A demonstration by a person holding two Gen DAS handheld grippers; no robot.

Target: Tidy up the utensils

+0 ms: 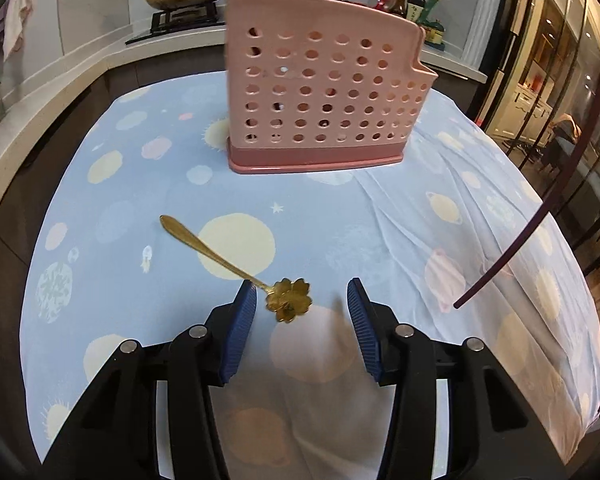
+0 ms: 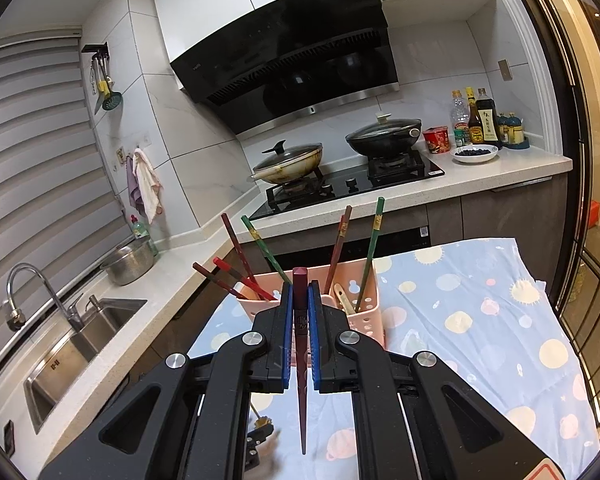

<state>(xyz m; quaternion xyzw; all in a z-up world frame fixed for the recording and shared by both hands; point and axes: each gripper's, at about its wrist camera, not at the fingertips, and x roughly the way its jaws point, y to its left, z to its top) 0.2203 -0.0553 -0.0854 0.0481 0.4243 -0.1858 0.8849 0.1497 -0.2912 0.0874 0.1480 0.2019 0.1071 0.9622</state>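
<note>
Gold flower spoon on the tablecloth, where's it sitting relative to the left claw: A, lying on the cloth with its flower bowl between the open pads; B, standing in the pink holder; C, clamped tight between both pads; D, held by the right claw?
A: the gold flower spoon lies flat on the tablecloth, its flower bowl between the spread pads of the left claw; only its neck meets one pad's tip.
</note>
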